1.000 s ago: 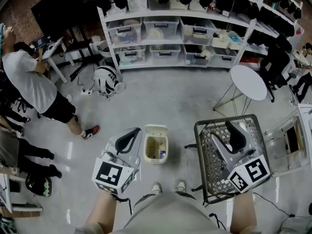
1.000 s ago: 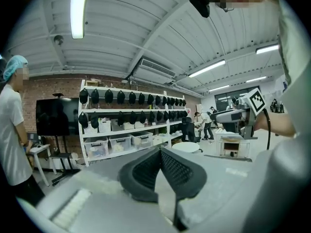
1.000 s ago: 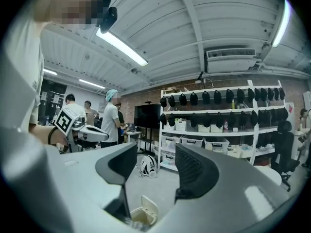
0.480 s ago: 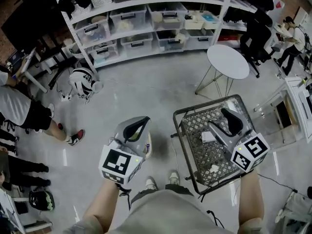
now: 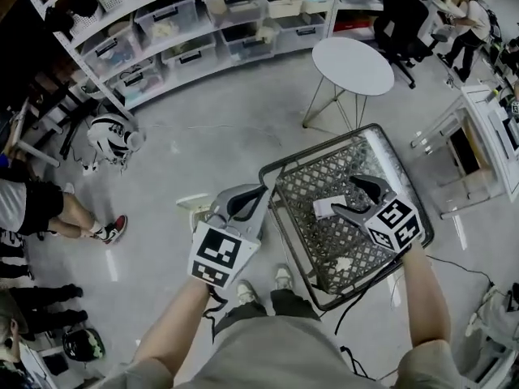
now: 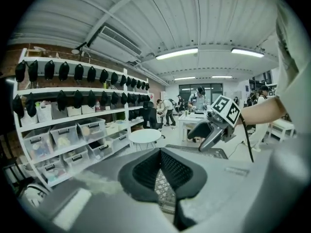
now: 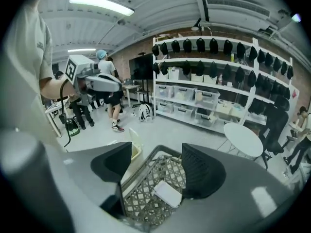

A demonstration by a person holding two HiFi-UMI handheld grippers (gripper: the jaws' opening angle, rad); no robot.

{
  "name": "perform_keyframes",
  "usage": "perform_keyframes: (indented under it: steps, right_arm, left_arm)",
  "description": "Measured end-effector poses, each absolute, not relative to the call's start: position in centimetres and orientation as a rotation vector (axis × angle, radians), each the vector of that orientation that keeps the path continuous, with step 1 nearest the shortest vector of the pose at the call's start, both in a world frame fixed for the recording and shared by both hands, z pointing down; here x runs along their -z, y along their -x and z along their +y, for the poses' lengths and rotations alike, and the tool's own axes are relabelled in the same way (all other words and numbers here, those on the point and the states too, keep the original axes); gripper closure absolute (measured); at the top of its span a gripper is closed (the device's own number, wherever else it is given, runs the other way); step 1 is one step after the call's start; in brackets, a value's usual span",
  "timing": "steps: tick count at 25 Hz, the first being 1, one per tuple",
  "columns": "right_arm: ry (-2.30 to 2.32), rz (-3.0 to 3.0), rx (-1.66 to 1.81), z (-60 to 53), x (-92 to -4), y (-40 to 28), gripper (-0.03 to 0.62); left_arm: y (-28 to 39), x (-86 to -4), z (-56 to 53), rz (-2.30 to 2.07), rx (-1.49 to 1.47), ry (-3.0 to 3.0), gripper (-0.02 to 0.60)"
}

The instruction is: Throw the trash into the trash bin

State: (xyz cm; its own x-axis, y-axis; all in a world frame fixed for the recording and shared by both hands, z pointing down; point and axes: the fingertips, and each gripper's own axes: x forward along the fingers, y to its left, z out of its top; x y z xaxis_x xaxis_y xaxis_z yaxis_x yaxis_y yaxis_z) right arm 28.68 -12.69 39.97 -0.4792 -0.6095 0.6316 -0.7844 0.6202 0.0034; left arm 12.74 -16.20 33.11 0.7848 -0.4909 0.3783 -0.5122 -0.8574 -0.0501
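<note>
A black wire basket (image 5: 320,147) stands in front of me with a white piece of trash (image 5: 323,209) and a smaller scrap (image 5: 343,263) lying on its mesh. My right gripper (image 5: 350,199) hangs over the basket, open; its jaws have just been opening and nothing is between them. In the right gripper view the white piece (image 7: 167,193) lies below the right gripper (image 7: 155,164). My left gripper (image 5: 258,193) is at the basket's left corner, shut and empty, tips together (image 6: 160,152). The cream trash bin (image 5: 193,204) on the floor is mostly hidden behind it, and its rim (image 7: 135,149) shows left of the basket.
A round white table (image 5: 353,65) stands beyond the basket. Shelves with plastic boxes (image 5: 203,23) line the far wall. A person's legs (image 5: 73,213) are at the left, a helmet (image 5: 109,136) lies on the floor, and a desk (image 5: 486,136) is at the right.
Both grippers moved right and down toward the basket. The bin, open to view a second ago, is now mostly covered by the left gripper. The right jaws stand wider apart.
</note>
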Motion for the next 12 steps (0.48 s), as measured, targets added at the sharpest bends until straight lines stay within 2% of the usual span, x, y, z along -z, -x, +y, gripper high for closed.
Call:
perform_keyframes:
  steps: [7,12]
  right_arm:
    - [-0.904,-2.135,-0.517,-12.3,-51.8,-33.3,0.256]
    - [-0.758,-2.091,-0.580,-12.0,-58.3,-33.9,0.230]
  left_arm:
    - [-18.4,-41.7,-16.3,-0.722,-0.800,-2.830,0.578]
    - [-19.1,-48.2,-16.1,-0.684,-0.932,-2.738,0.578]
